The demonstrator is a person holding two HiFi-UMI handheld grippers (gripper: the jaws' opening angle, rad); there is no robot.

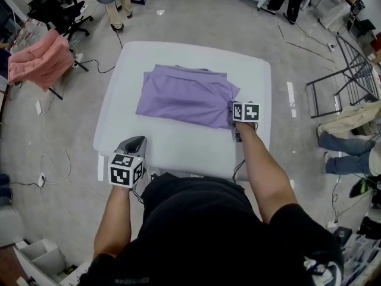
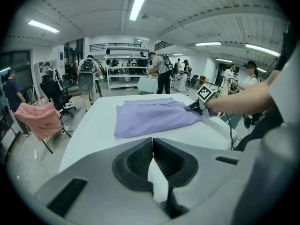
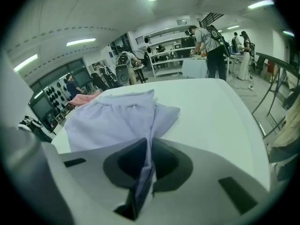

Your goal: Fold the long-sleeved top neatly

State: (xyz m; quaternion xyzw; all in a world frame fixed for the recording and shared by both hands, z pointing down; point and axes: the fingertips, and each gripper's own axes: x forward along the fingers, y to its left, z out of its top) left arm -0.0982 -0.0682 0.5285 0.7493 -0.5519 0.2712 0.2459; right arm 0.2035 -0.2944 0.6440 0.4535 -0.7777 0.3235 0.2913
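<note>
A lavender long-sleeved top (image 1: 184,94) lies partly folded on the white table (image 1: 178,145), toward its far side. My right gripper (image 1: 234,113) is at the top's near right corner, shut on a pinch of the fabric. In the right gripper view the cloth (image 3: 112,118) runs into the narrow gap between the jaws (image 3: 149,146). My left gripper (image 1: 136,140) hovers at the table's near left edge, apart from the top. Its jaws (image 2: 152,142) are shut with nothing between them. From there the top (image 2: 152,116) lies ahead, with the right gripper (image 2: 193,107) at its right corner.
A pink garment (image 1: 38,58) hangs over a chair at the far left. A metal rack (image 1: 342,82) stands to the right, next to a seated person's legs (image 1: 342,154). Cables (image 1: 56,159) trail on the floor at the left. Several people stand in the background.
</note>
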